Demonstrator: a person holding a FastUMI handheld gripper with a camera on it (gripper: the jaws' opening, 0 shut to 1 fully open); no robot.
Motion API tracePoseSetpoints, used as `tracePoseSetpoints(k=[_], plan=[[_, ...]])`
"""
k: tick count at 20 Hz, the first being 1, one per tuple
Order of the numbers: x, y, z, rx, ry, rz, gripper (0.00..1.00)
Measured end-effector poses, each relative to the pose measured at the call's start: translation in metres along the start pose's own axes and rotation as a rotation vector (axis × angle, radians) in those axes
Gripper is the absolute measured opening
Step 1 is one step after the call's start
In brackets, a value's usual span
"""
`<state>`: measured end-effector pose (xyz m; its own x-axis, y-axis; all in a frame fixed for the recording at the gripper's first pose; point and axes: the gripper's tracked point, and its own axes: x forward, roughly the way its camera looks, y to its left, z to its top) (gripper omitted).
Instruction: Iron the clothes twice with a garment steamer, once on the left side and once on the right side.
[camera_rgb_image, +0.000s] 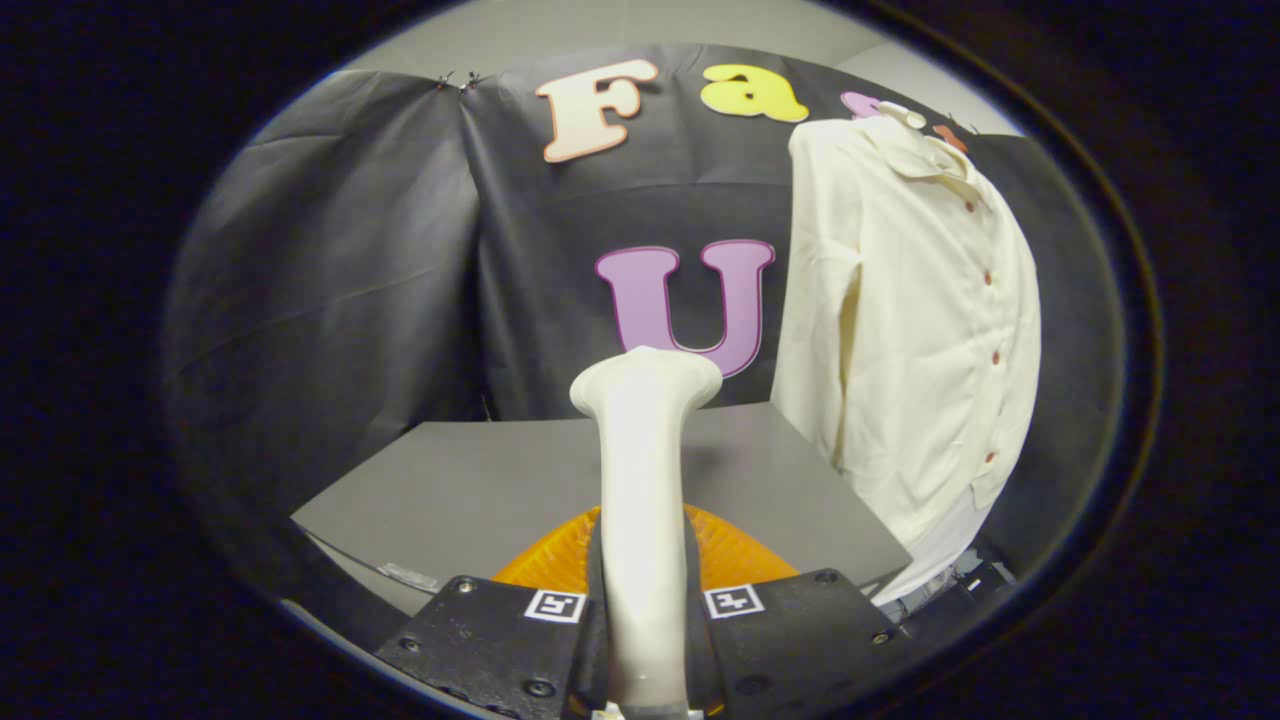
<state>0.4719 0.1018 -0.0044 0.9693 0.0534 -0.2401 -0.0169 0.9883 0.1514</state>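
Observation:
A cream-white garment steamer (645, 470) stands up between my fingers, its head rising ahead of them and its orange water tank (745, 555) showing behind the handle. My gripper (643, 610) is shut on the steamer's handle. A cream button-up shirt (905, 320) with small brown buttons hangs to the right, beyond the fingers, in front of the black wall. The steamer's head is well to the left of the shirt and apart from it.
A grey tabletop (480, 490) lies below and ahead of the steamer, its far edge against the black cloth wall (340, 300). The shirt's hem hangs past the table's right corner.

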Motion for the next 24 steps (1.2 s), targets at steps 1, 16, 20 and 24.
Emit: tracePoseSetpoints(k=[1,16,20,24], plan=[[-0.014,-0.009,0.005,0.004,-0.013,-0.004,0.29],[-0.102,-0.188,0.106,-0.101,-0.252,-0.084,0.29],[-0.072,-0.23,0.124,-0.087,-0.274,-0.084,0.29],[-0.038,-0.258,0.137,-0.049,-0.3,-0.092,0.29]])
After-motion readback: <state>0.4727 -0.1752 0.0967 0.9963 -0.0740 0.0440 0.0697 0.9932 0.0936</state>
